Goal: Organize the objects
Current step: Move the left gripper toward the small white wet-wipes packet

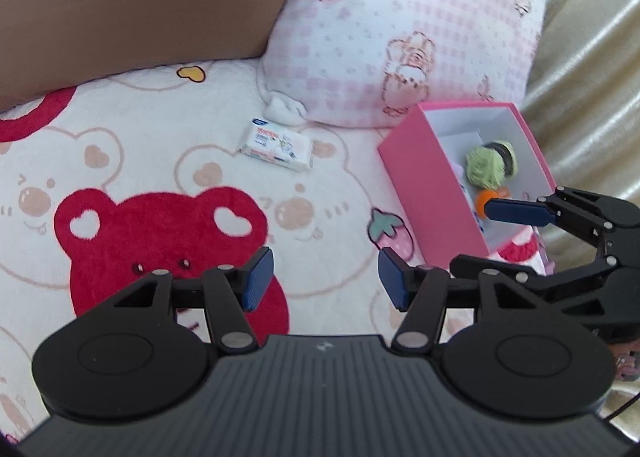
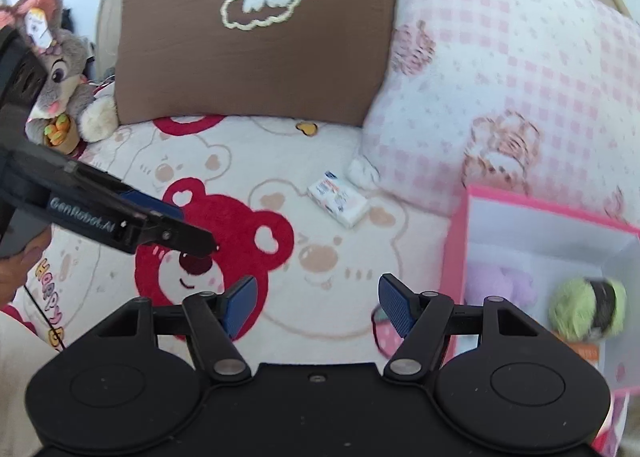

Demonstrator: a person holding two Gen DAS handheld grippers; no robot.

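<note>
- On the bear blanket (image 1: 168, 161), far from both grippers: tissue pack (image 1: 277, 144), loose, flat, just beside pink checked pillow (image 1: 404, 29).
- Left gripper (image 1: 325, 277) spread, empty; right gripper (image 2: 316, 307) spread, empty.
- Right: pink box (image 1: 416, 177) open-topped, holding green plush (image 1: 486, 165); bare blanket between for approach.

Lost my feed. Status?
Both claws, left and right, open, empty. Tissue pack loose on blanket, outside pink box. Nothing blocking.

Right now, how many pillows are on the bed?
2: a brown pillow at the back and a pink checked pillow beside it, behind the pink box. More may sit out of view.
</note>
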